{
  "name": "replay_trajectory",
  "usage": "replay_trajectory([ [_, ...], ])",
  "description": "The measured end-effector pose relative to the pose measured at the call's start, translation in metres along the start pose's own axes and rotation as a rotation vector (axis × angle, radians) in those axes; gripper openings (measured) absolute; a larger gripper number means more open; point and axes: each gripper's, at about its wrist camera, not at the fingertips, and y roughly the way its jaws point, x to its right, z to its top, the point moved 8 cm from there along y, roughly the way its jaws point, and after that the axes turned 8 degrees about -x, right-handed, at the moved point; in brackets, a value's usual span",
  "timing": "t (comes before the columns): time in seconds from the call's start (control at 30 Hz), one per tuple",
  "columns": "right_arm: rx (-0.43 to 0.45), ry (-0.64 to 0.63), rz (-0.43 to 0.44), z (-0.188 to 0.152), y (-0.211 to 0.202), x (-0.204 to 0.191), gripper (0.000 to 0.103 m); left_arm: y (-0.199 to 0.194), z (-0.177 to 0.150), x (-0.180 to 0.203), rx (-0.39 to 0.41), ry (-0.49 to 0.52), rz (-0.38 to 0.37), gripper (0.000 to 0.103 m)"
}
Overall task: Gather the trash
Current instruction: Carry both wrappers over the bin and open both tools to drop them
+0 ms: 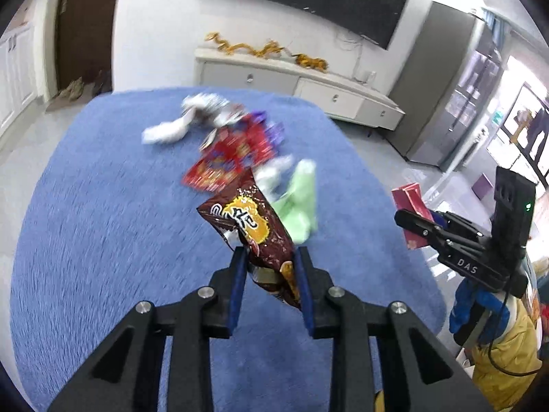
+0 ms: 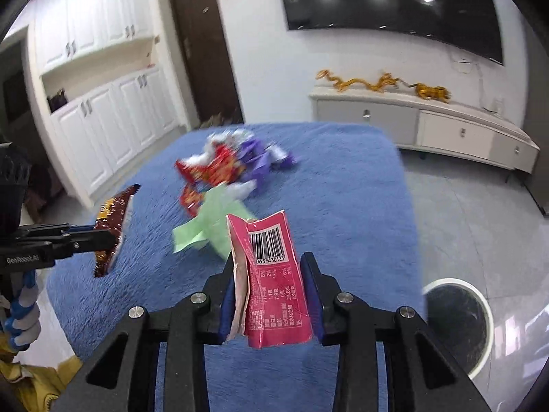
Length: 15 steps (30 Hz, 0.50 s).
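Observation:
My left gripper (image 1: 271, 257) is shut on a brown snack bag (image 1: 252, 226), which stands up between its blue pads above the blue rug (image 1: 103, 223). The same bag (image 2: 113, 226) and left gripper (image 2: 99, 240) show at the left edge of the right wrist view. My right gripper (image 2: 271, 267) is shut on a flattened pink carton (image 2: 271, 274) with a barcode, lifted over the rug (image 2: 343, 189). From the left wrist view the right gripper (image 1: 408, 221) holds the pink carton (image 1: 411, 206) at the right. More wrappers lie in a pile (image 1: 233, 151), with a green wrapper (image 2: 212, 226) nearest.
A round white-rimmed bin (image 2: 456, 322) with a dark liner stands on the tiled floor right of the rug. A low white cabinet (image 2: 429, 127) runs along the far wall under a dark screen (image 2: 387, 7). A dark door (image 2: 202, 48) and white cupboards (image 2: 103, 120) stand at the left.

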Motion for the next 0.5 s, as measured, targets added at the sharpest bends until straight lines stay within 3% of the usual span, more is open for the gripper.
replay_trajectory([
  [0.2, 0.065, 0.150, -0.110, -0.013, -0.033, 0.079, 0.033, 0.020, 0.037, 0.080, -0.023, 0.148, -0.085, 0.027],
  [0.5, 0.040, 0.432, -0.229, -0.069, -0.032, 0.210, 0.033, 0.112, 0.072, 0.218, -0.138, 0.364, -0.205, 0.027],
])
